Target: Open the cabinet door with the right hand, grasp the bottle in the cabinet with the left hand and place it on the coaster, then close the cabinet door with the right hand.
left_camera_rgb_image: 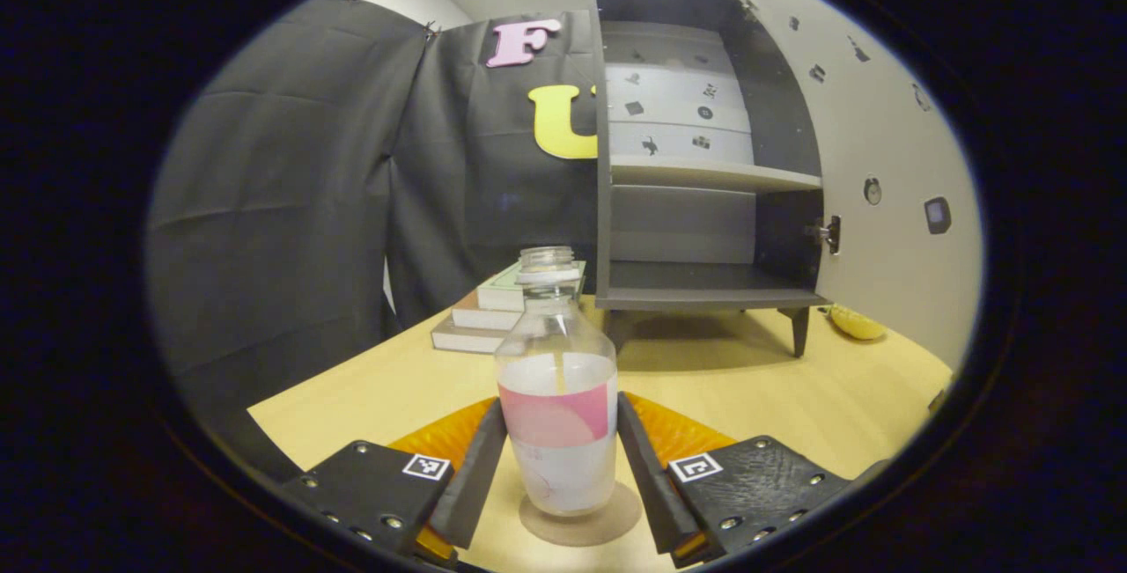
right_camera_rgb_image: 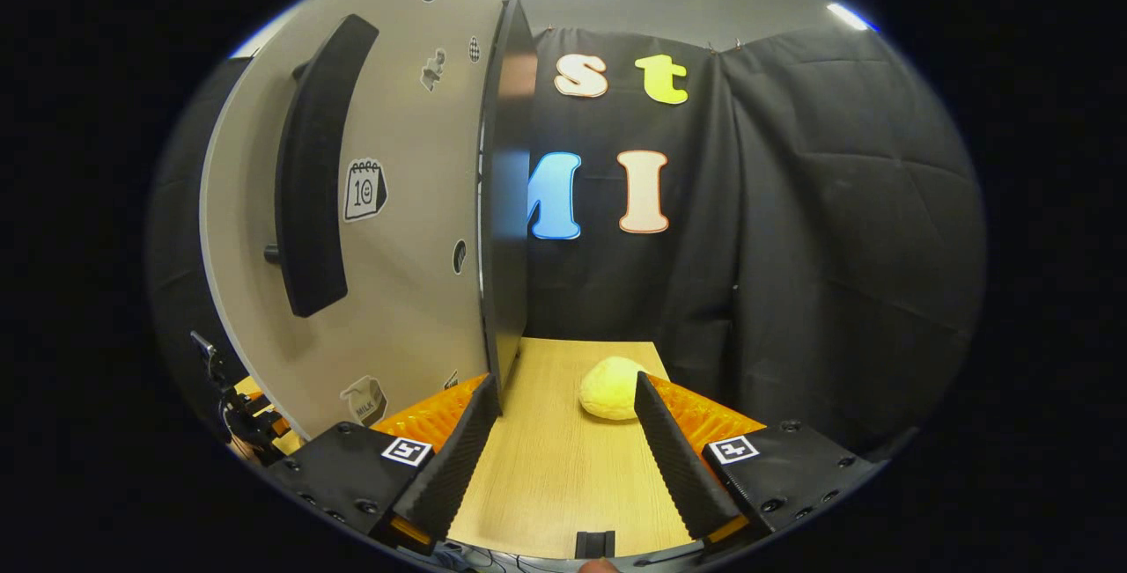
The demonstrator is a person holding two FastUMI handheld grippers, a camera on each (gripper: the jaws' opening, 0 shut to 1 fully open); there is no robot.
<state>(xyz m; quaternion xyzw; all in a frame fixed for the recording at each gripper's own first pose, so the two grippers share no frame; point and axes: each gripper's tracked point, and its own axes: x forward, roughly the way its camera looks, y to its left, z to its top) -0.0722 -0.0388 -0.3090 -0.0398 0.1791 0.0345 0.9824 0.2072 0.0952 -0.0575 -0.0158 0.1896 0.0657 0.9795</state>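
1. Bottle (left_camera_rgb_image: 556, 406), clear, uncapped and banded pink, stands upright on the round coaster (left_camera_rgb_image: 581, 522) on the table (left_camera_rgb_image: 370, 397) in the left gripper view, between the fingers of the left hand-held gripper (left_camera_rgb_image: 561, 467).
2. The fingers flank the bottle's lower half, close at its sides; whether both press on it or have just let go cannot be told from this angle.
3. Behind it the cabinet (left_camera_rgb_image: 704, 177) stands with shelves bare and its door (left_camera_rgb_image: 880, 168) swung wide to the right; a stack of books (left_camera_rgb_image: 489, 313) lies beside the cabinet, well apart from the bottle.
4. To finish the placing well, by this judgement, the fingers should spread evenly and draw straight back and level, so neither side nudges the light, tall bottle off the coaster.
5. In the right gripper view the right hand-held gripper (right_camera_rgb_image: 563, 450) is wide open and holds nothing, just beside the door's outer edge (right_camera_rgb_image: 504, 203).
6. The door's long dark handle (right_camera_rgb_image: 313, 168) sits up and to the left; a yellow lump (right_camera_rgb_image: 612, 388) lies on the table beyond the fingers.
7. For the closing, a steady push on the door's face or edge looks the safer course, slow enough not to shake the cabinet.
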